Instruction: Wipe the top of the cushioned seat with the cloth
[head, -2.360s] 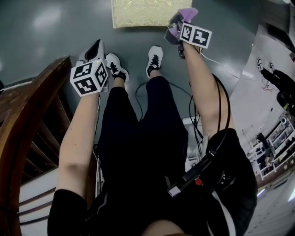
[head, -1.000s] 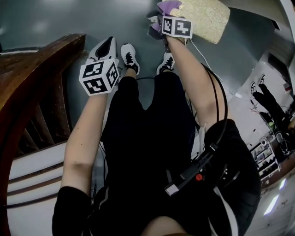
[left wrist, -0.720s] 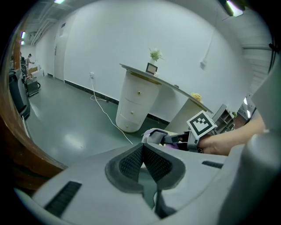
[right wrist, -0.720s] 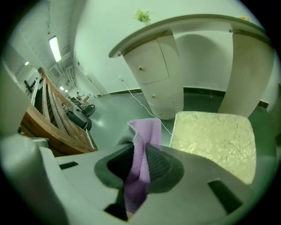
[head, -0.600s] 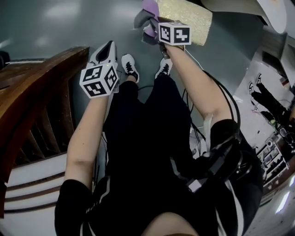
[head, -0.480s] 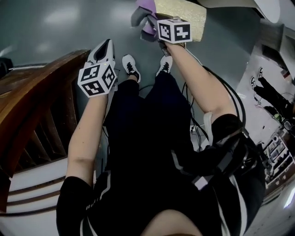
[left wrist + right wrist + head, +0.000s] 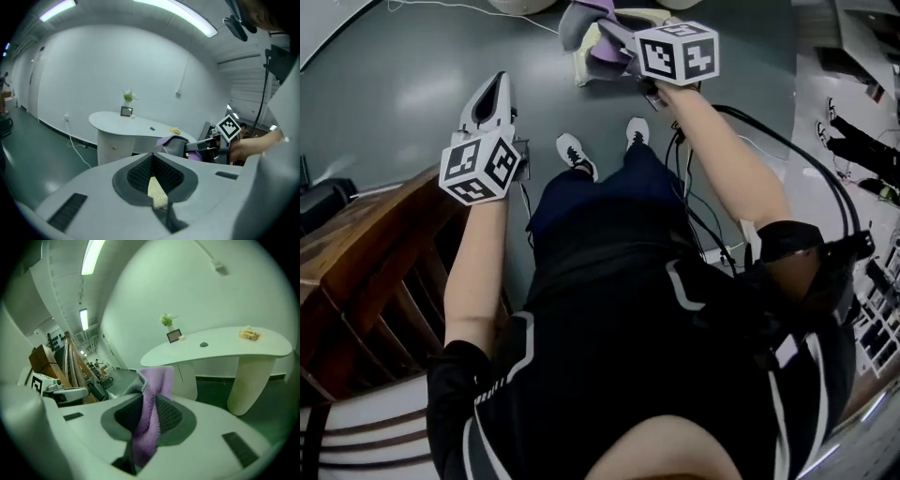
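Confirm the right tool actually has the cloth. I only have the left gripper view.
Observer: Yes. In the right gripper view the right tool is shut on the purple cloth, which sticks up past the jaws.
Operator: Is it over the seat?
Observer: Head view shows the cushioned seat at the top edge, mostly hidden behind that cloth and tool. I can't tell if they touch.

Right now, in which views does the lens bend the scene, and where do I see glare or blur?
Head view: strong wide-angle bending, soft glare patches on the floor. Left gripper view: dark round corners, ceiling light strip overexposed. Right gripper view: greenish cast, the white table curves, and the cloth in the right tool is slightly soft.
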`<action>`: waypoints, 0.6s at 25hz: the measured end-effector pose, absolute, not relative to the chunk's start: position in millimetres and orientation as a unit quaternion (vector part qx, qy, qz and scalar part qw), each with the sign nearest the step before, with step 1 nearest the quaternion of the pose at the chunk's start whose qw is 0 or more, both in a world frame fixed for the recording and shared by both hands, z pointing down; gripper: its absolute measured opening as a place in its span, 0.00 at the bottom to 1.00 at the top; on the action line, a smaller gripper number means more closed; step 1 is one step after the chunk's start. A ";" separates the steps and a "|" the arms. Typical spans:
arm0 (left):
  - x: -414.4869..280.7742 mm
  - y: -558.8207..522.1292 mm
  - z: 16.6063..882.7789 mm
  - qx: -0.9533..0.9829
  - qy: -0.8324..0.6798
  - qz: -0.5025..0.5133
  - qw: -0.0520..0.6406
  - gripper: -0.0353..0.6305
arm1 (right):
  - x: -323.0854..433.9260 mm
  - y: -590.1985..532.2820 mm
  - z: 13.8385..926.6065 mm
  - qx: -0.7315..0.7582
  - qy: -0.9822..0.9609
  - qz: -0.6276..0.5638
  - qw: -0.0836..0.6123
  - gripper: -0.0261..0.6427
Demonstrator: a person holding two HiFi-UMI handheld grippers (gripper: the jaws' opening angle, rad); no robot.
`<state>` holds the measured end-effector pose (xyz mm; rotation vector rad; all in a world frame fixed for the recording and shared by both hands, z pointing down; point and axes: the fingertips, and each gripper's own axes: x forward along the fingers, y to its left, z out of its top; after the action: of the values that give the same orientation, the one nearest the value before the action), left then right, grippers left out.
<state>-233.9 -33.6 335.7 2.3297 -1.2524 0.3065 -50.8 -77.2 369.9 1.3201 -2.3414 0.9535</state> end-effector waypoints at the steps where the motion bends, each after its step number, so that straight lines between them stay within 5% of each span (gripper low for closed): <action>1: -227.7 -34.5 321.9 0.857 -0.450 0.108 0.226 0.06 | -44.9 -73.6 355.1 0.459 -0.816 0.322 0.140 0.16; 15: -139.6 -44.4 179.3 0.913 -0.371 0.041 0.161 0.06 | 52.5 -40.0 184.1 0.525 -0.819 0.223 0.067 0.17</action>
<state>-139.6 -44.4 179.3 2.6082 -1.0602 0.1176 52.5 -40.0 184.1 1.5817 -2.4673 0.6708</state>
